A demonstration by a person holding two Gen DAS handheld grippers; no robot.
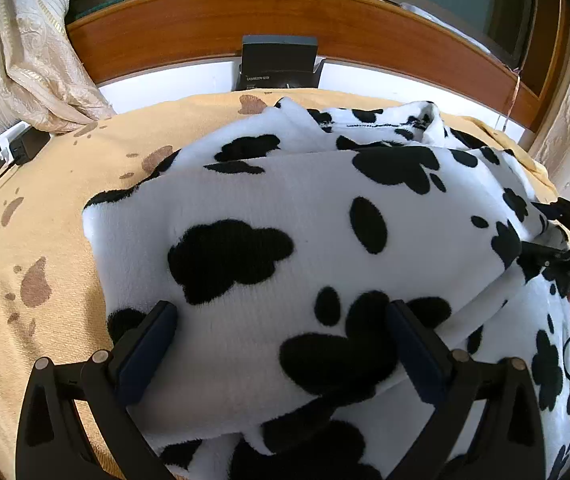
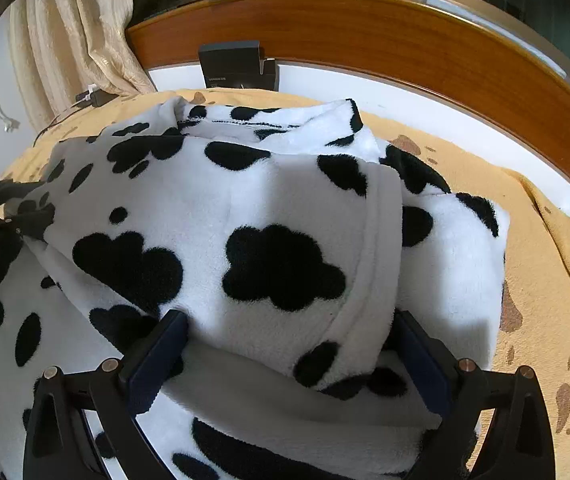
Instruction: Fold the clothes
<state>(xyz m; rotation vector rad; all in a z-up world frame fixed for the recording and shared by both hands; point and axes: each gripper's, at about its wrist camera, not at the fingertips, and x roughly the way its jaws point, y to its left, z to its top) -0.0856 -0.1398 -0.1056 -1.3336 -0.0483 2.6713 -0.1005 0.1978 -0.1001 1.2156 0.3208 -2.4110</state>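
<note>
A fleece garment [image 1: 285,208], white with black cow-like blotches, lies on a tan blanket [image 1: 45,208] speckled with brown spots. Behind it are a reddish-brown wooden headboard [image 1: 205,28], a cream patterned curtain [image 1: 29,52], and a black box [image 1: 279,64].

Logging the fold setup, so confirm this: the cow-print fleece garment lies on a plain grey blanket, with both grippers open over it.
One detail is off. The blanket under the cow-print fleece garment is tan with brown spots, not plain grey, as the left wrist view shows. The left gripper and right gripper are open over it.
</note>
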